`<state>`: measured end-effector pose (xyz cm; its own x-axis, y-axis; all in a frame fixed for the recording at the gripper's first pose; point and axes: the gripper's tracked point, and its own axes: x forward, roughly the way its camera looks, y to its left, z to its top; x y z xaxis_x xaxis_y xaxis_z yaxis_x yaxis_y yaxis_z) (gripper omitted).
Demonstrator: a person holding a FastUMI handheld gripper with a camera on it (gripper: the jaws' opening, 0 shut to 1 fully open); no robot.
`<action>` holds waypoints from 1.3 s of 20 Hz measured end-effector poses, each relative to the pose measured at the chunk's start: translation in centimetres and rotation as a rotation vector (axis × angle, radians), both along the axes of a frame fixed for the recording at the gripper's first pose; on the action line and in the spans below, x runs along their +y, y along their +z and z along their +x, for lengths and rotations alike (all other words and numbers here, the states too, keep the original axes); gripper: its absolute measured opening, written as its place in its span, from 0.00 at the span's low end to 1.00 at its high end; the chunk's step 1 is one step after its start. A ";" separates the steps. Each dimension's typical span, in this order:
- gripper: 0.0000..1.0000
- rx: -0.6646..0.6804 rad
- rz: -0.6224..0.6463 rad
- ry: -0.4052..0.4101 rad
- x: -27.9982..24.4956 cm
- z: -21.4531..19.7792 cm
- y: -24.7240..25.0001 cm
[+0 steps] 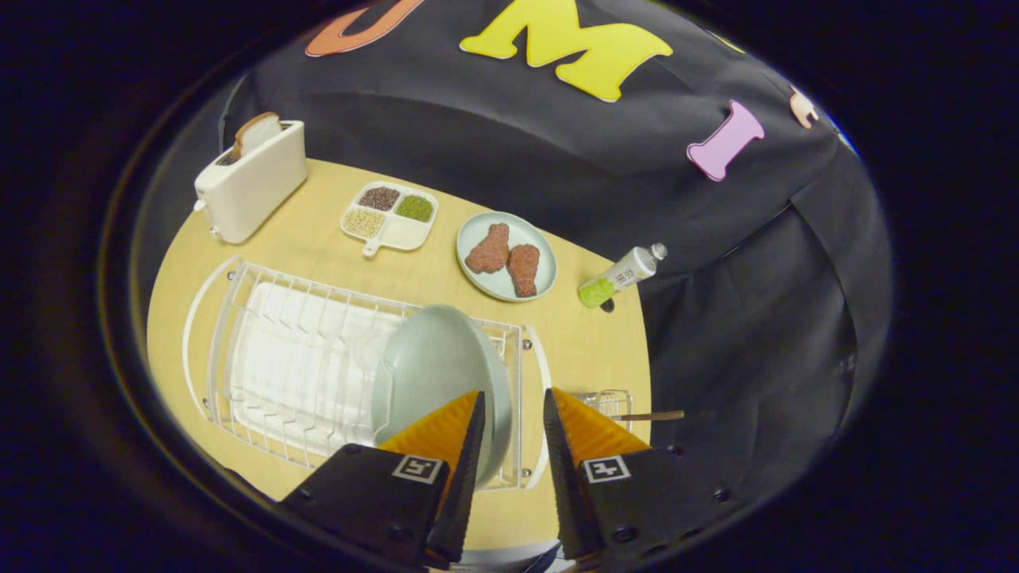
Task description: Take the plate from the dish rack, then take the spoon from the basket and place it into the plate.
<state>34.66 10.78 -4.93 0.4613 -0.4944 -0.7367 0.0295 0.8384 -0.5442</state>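
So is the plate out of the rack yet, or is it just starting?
Just starting. Nothing looks done: the plate stands on edge in the dish rack. In hand: the gripper is open, its fingers astride the plate's rim, apparently lining up a grab. Left to do: lift the plate out, set it down, then fetch the spoon from the basket beside the rack and put it in the plate.

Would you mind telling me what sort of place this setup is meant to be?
Probably a mock kitchen counter in a booth: a dish rack holding a plate, a toaster, with the open gripper above.
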 end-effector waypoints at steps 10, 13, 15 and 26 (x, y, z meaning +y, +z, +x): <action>0.22 0.039 -0.004 -0.043 1.0 -2.1 -1.3; 0.16 -0.009 -0.041 -0.050 1.9 -2.7 -0.8; 0.14 -0.054 -0.058 -0.057 1.9 -2.5 -0.3; 0.10 -0.290 -0.079 -0.033 1.9 -5.2 6.2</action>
